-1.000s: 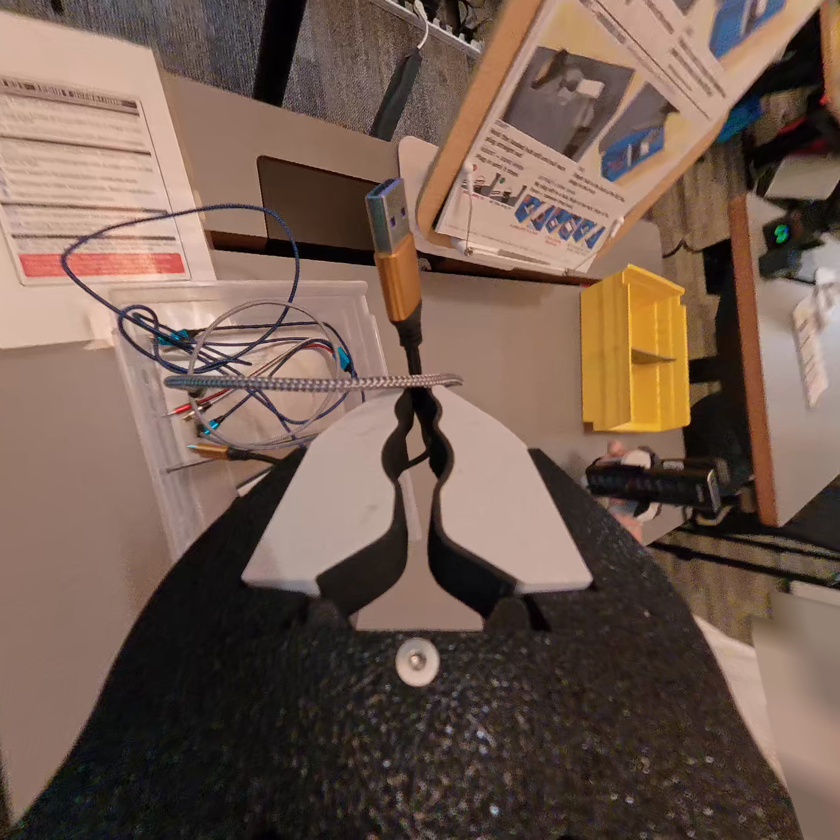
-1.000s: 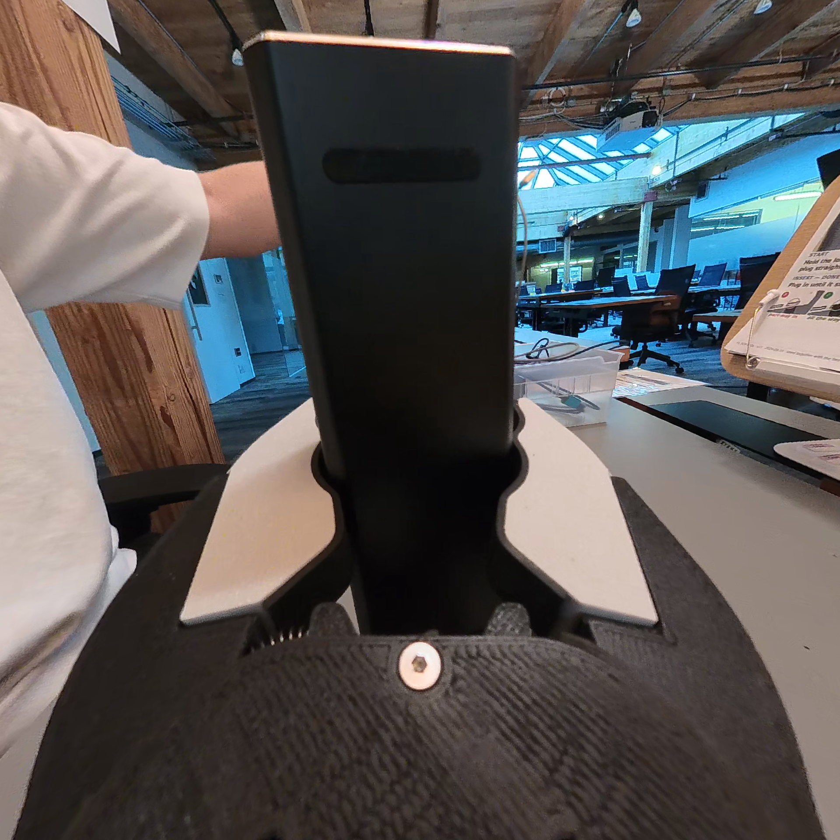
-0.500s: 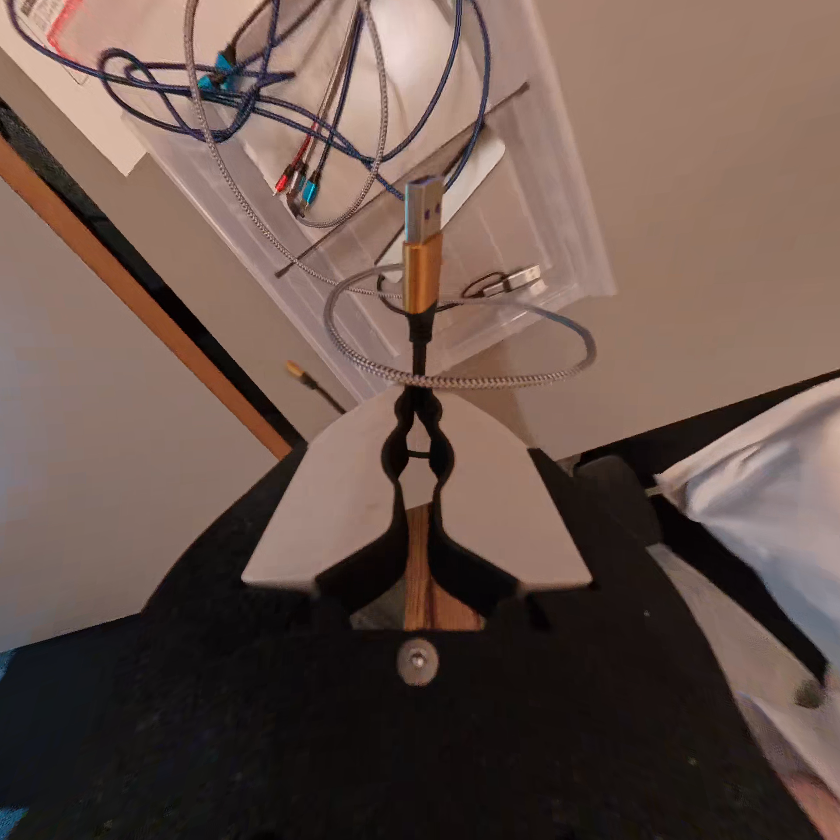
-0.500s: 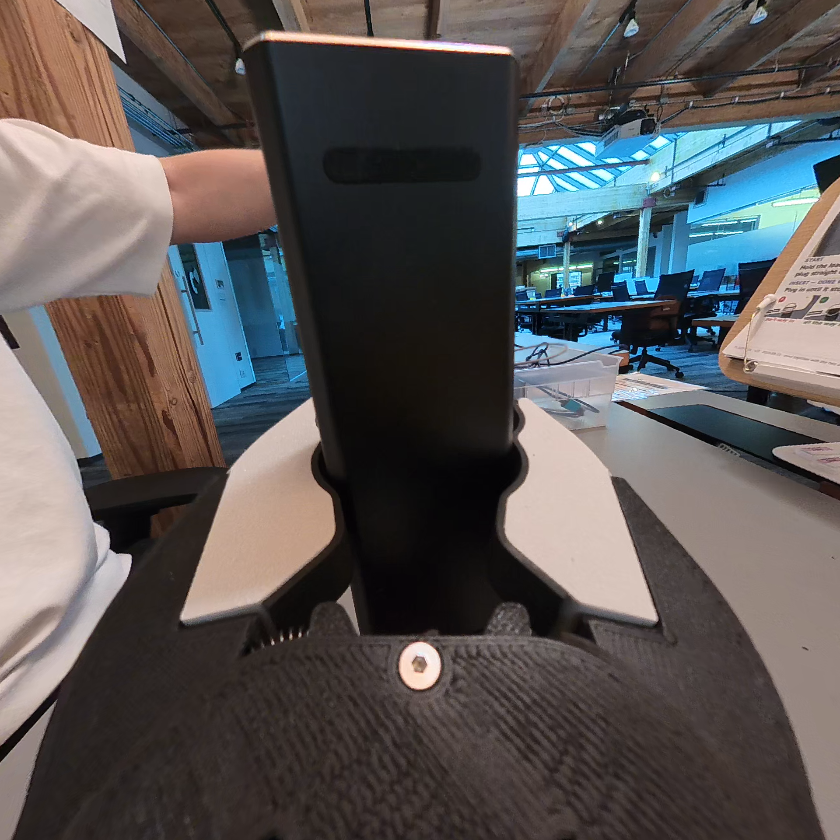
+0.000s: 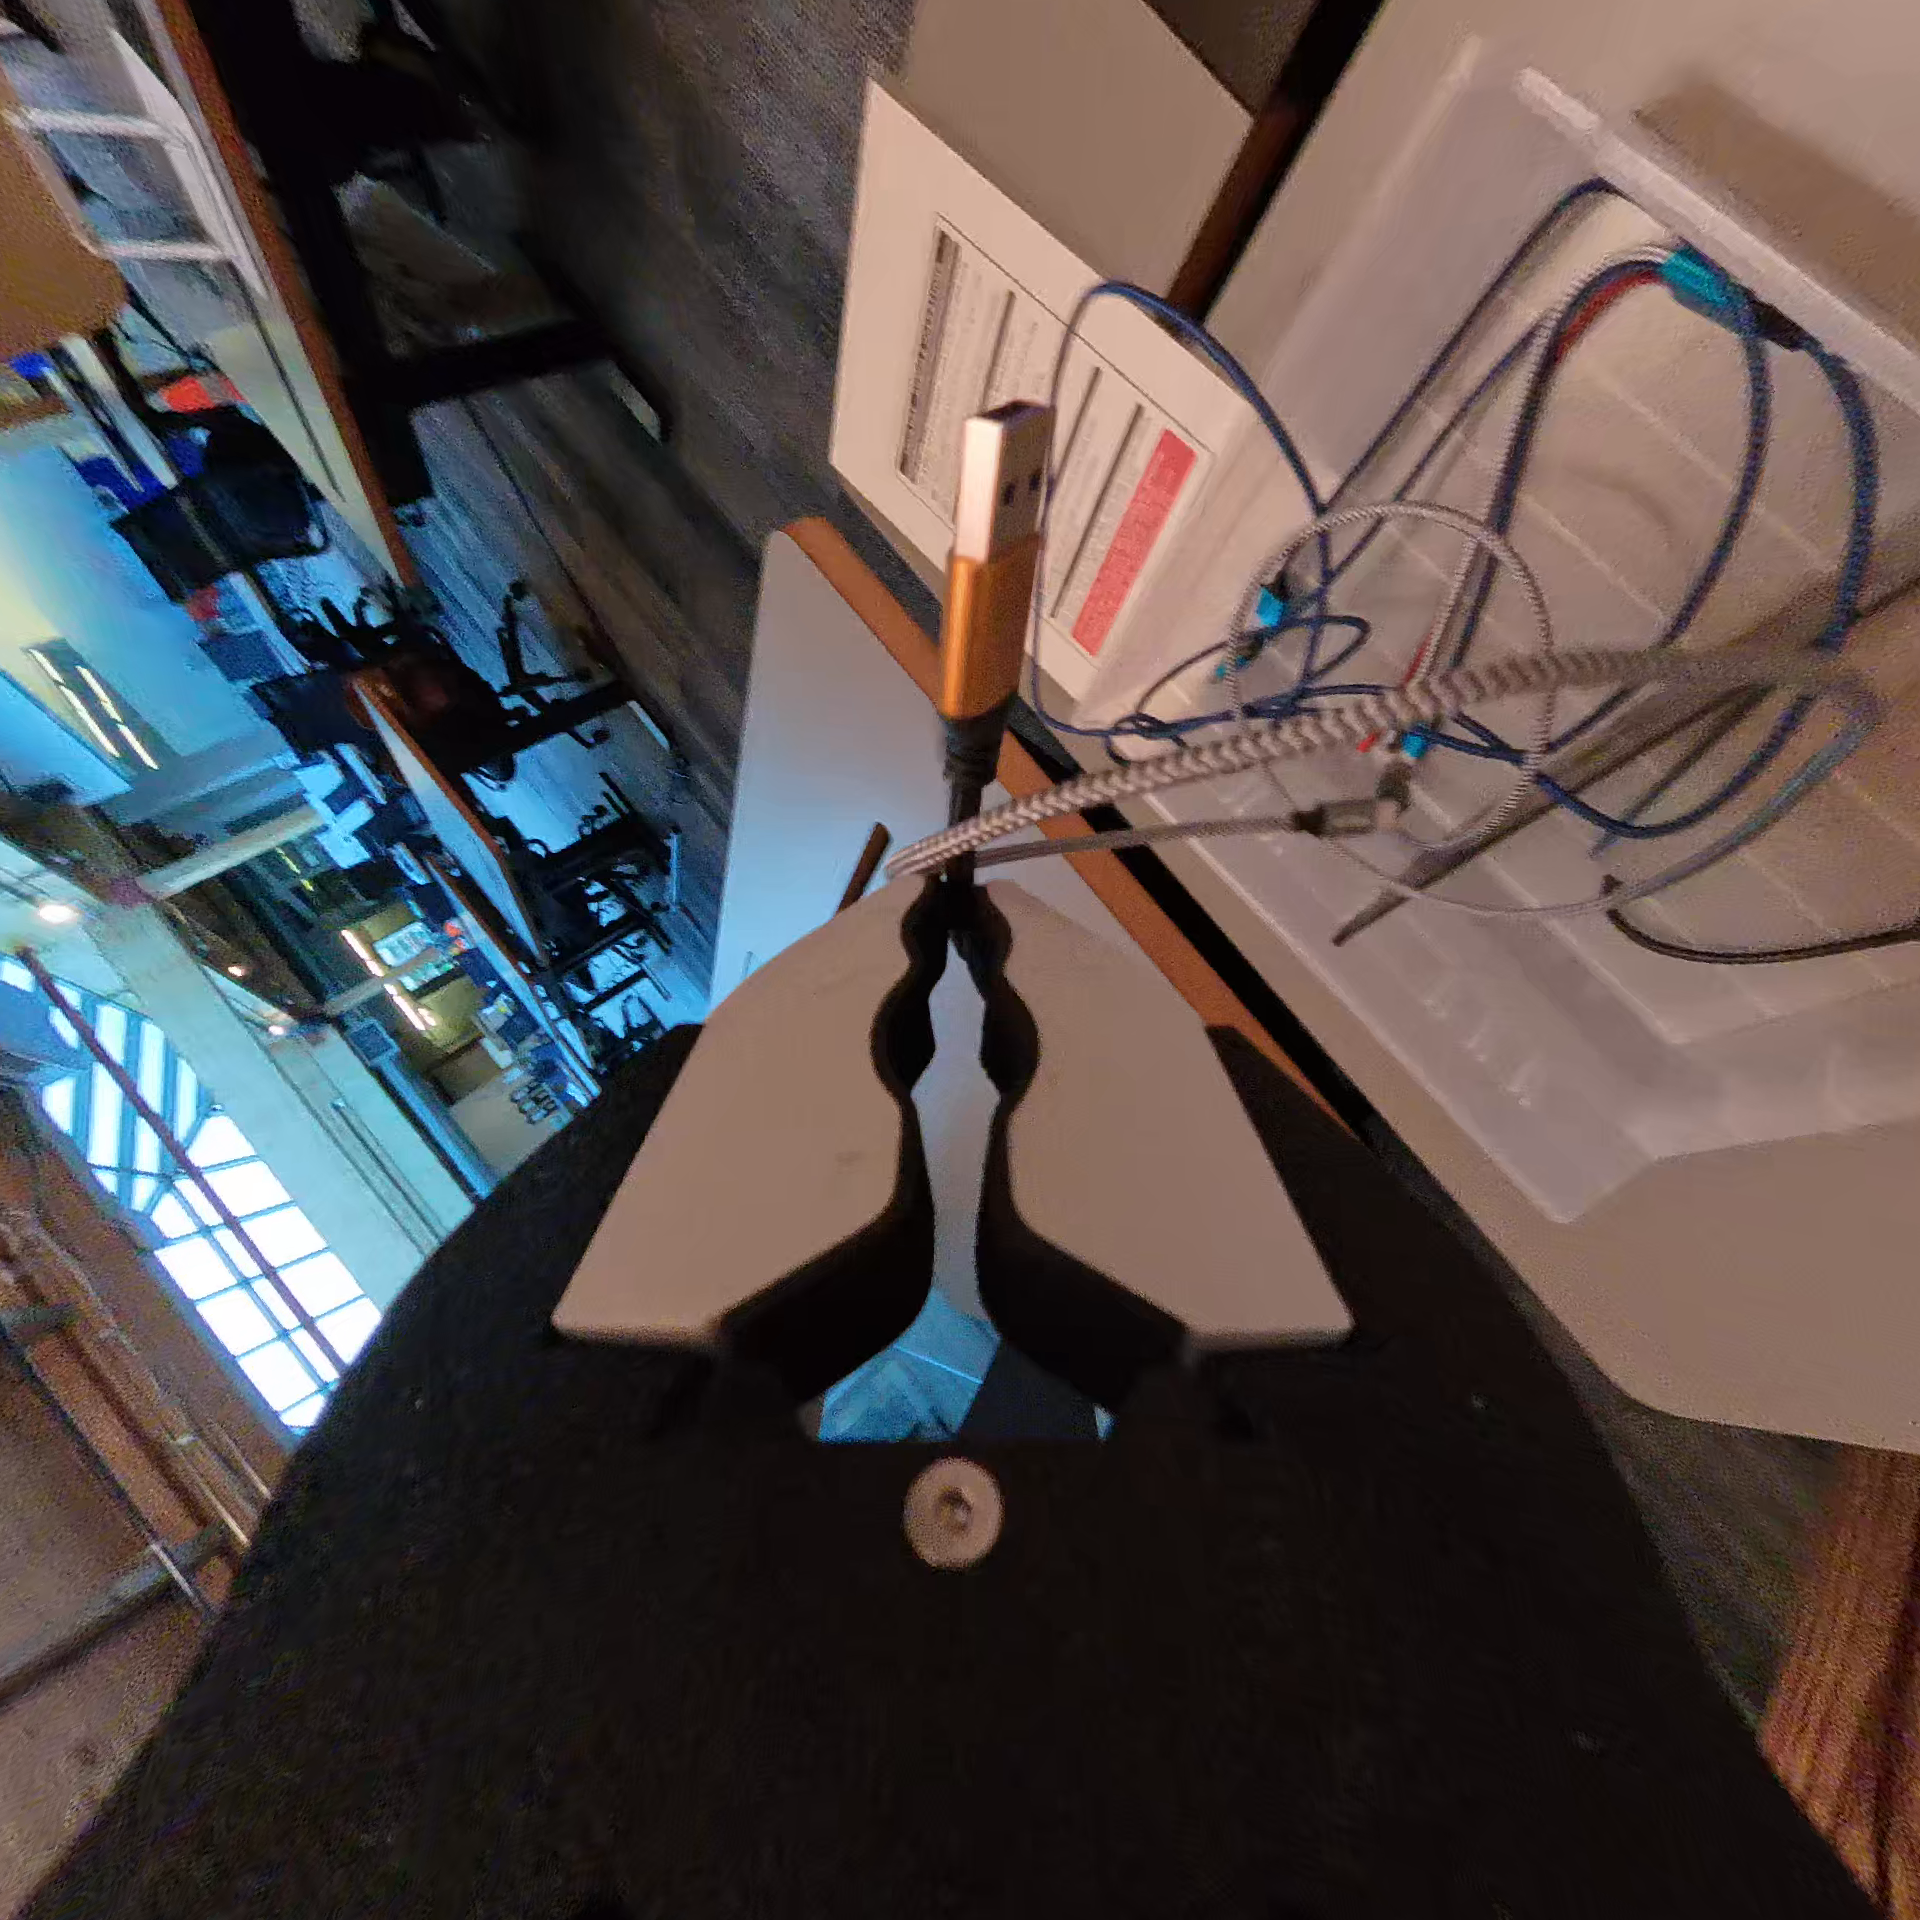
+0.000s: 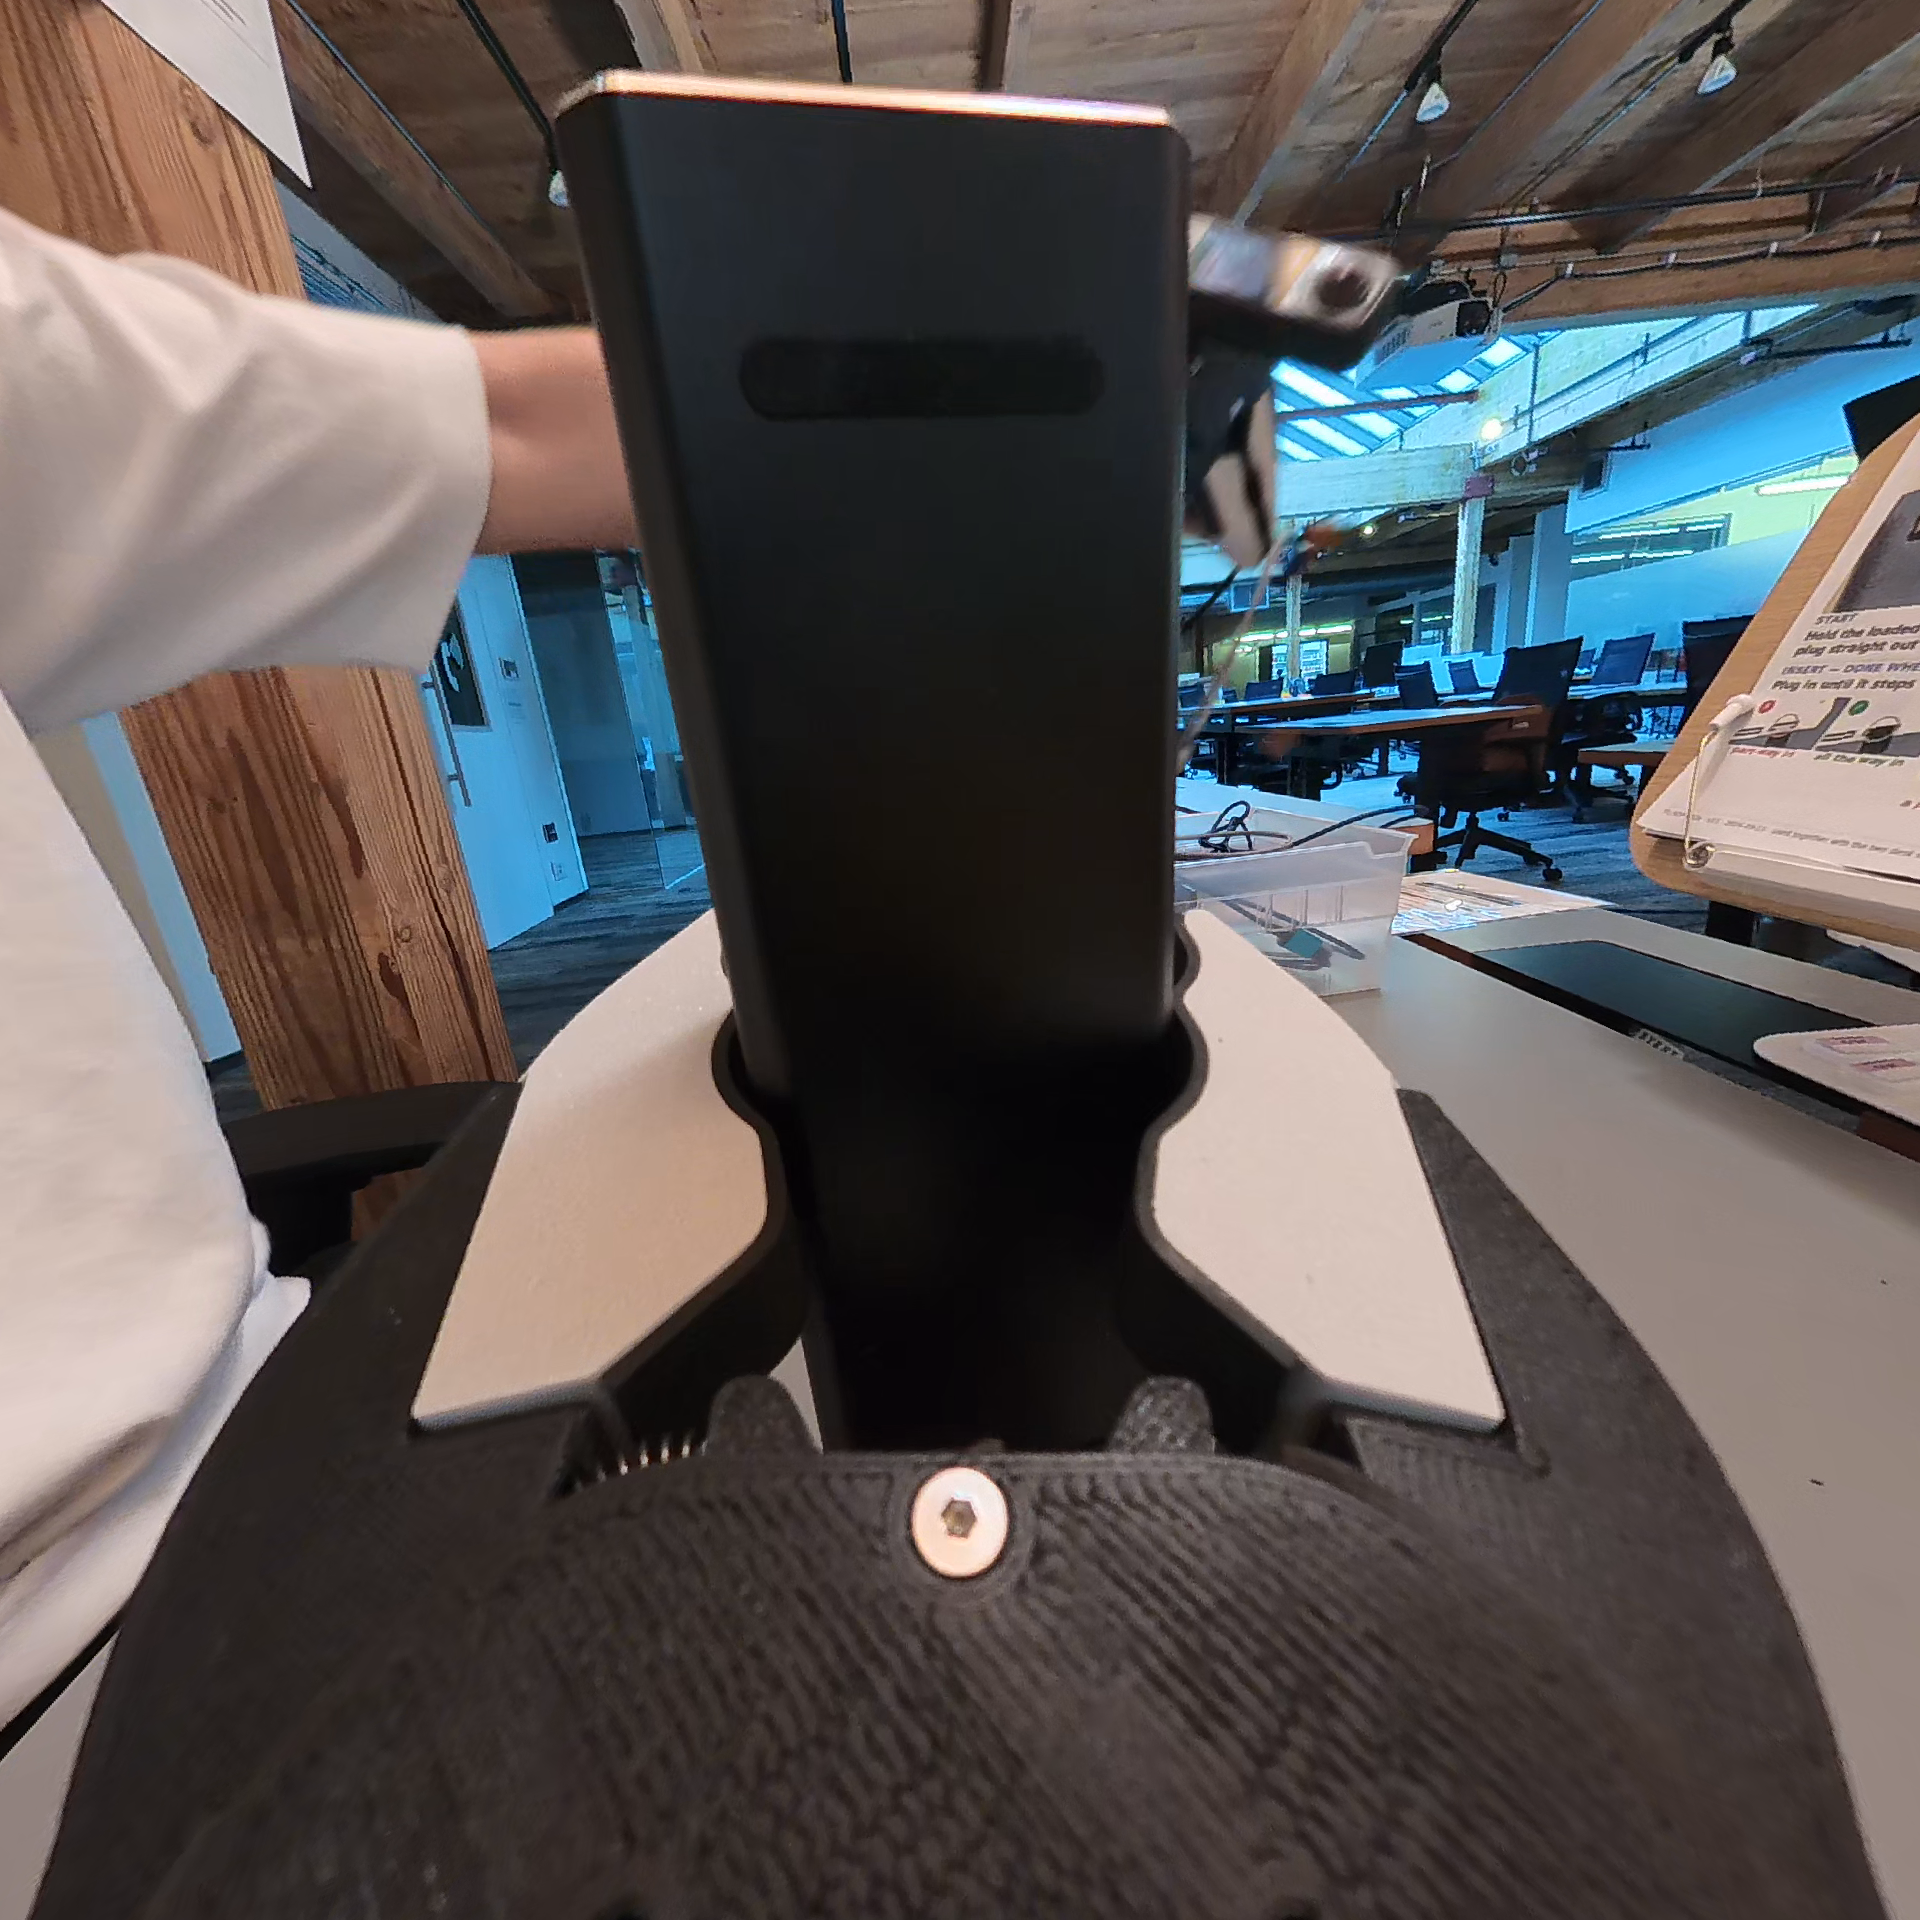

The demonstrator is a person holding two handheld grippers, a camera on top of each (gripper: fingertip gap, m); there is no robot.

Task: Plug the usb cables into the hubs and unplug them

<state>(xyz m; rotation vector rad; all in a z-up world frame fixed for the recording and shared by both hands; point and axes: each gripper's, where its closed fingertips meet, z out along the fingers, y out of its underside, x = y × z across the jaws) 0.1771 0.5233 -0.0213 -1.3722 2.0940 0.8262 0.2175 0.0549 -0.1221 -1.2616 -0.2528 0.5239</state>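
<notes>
Left wrist view: camera has swung since 0.5 s ago, the clear bin (image 5: 1558,1122) of spare cables now sits right. Left gripper (image 5: 958,914) pinches the usb cable (image 5: 961,779) just below its orange-sleeved plug (image 5: 987,623), silver tip up, free in air.

Right wrist view: right gripper (image 6: 961,1039) clamps the black hub (image 6: 883,623) upright above the table (image 6: 1662,1247); left gripper now entering beside it. Nothing plugged yet; insertion and unplugging remain.

Left wrist view rolled sideways above clear bin (image 5: 1558,1091), right view level, close, sharing bin (image 6: 1340,883)
</notes>
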